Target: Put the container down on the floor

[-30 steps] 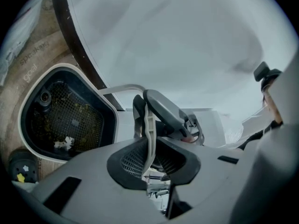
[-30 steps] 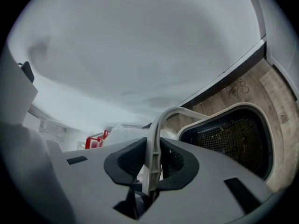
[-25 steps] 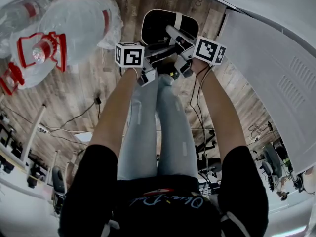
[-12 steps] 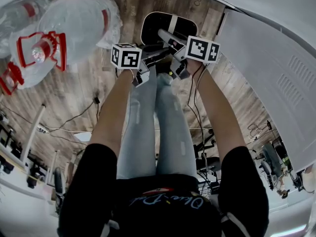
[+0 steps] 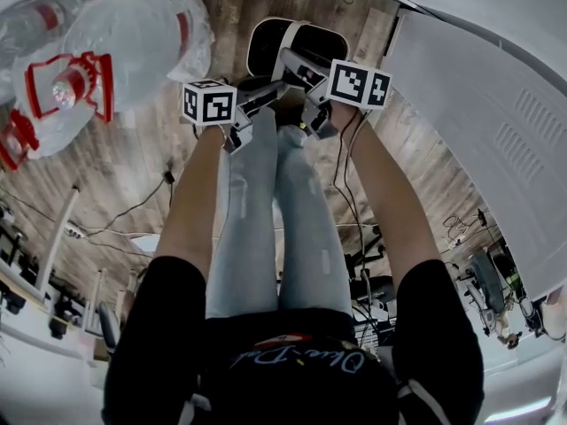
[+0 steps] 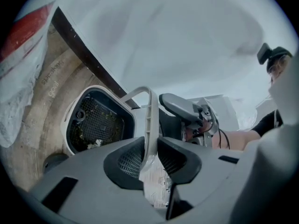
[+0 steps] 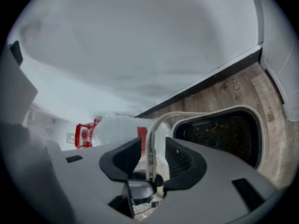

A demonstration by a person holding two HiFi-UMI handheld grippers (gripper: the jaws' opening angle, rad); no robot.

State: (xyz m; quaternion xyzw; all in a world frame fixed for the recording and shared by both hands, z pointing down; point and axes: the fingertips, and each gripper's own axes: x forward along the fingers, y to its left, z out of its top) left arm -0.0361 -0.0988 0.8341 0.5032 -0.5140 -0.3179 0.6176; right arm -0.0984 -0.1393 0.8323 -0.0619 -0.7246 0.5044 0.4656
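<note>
The container (image 5: 257,41) is a white-rimmed black bin with a mesh inside, low over the wooden floor beyond the person's knees. Its thin white handle (image 6: 150,120) arches up between both grippers. In the left gripper view the pads of my left gripper (image 6: 150,155) still touch the handle as the jaws begin opening. The jaws of my right gripper (image 7: 152,160) are opening wide, and the handle (image 7: 151,143) stands between them with a gap on each side. In the head view the left gripper (image 5: 252,104) and right gripper (image 5: 299,67) meet over the bin.
Large clear water bottles (image 5: 133,42) with red carry handles lie on the floor at the left. A white panel (image 5: 478,113) runs along the right. The person's legs (image 5: 275,228) fill the middle, and cables (image 5: 133,211) trail over the floor.
Both grippers and the container have shifted a little up and to the left in the head view, farther from the body. The left arm has stretched out more.
</note>
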